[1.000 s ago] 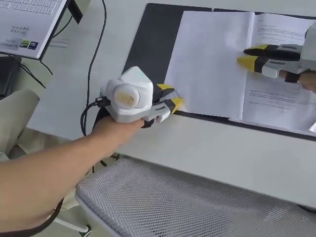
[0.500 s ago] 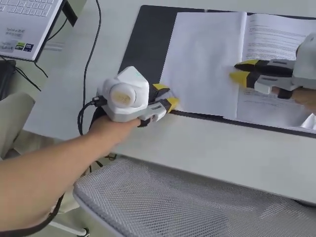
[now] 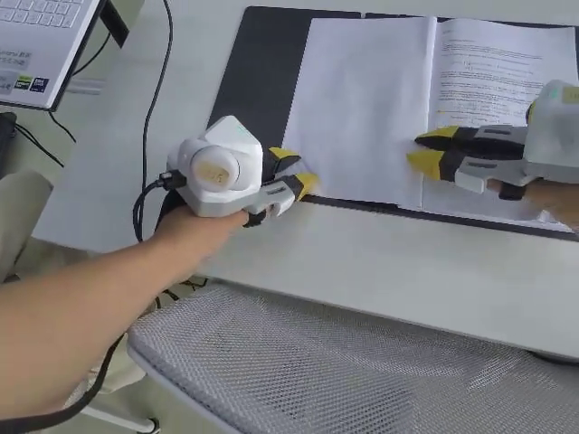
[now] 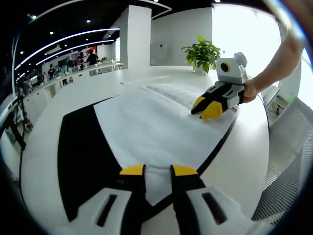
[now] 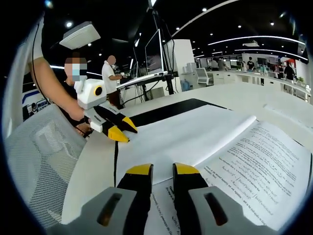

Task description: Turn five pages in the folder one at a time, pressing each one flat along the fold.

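A black folder [image 3: 249, 81] lies open on the white table. Its left page [image 3: 362, 99] is blank and lies flat; the right page [image 3: 488, 77] is printed. My left gripper [image 3: 294, 172] rests with its jaws together on the blank page's near left corner [image 4: 151, 188]. My right gripper [image 3: 425, 147] has its jaws close together too, with its tips down on the fold between the pages, toward the near edge. In the right gripper view the right gripper [image 5: 162, 169] sits over the printed page [image 5: 259, 156] beside the fold. Neither holds paper.
A laptop [image 3: 41, 41] sits at the far left, and a black cable [image 3: 158, 99] runs down past the folder. A grey mesh chair [image 3: 362, 371] stands under the table's near edge [image 3: 380, 271]. People stand at desks in the background [image 5: 110, 73].
The right gripper has slid down the fold toward the near edge. The left gripper has stayed on the page corner. The head camera has shifted a little.
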Demonstrator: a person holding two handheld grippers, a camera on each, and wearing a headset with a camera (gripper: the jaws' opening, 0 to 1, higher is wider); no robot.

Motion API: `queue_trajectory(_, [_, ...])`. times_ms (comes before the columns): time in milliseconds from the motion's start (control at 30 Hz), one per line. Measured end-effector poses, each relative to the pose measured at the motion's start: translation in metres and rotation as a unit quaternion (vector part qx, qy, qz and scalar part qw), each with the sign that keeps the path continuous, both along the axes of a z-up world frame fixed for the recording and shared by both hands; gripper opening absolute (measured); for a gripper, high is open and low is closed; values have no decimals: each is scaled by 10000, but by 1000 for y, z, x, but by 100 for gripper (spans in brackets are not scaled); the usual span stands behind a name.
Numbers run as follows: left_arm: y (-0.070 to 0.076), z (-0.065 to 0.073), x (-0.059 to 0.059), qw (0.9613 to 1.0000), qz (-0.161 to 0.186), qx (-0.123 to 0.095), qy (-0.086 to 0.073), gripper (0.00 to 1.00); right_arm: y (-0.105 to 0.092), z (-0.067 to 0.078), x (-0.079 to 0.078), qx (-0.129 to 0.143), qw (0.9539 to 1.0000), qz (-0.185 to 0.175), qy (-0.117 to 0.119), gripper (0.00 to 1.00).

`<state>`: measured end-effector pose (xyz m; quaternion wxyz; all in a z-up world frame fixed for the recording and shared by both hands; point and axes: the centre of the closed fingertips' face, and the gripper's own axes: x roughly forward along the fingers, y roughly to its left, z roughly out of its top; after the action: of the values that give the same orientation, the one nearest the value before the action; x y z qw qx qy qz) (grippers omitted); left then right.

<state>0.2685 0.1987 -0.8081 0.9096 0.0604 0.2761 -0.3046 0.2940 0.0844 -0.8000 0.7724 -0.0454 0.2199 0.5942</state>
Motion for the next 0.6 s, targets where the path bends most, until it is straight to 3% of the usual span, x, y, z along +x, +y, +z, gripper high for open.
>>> queue_trajectory(600, [-2, -1, 0, 10000, -27, 50, -19, 20, -4, -3, -38, -24, 9997, 228, 123, 14])
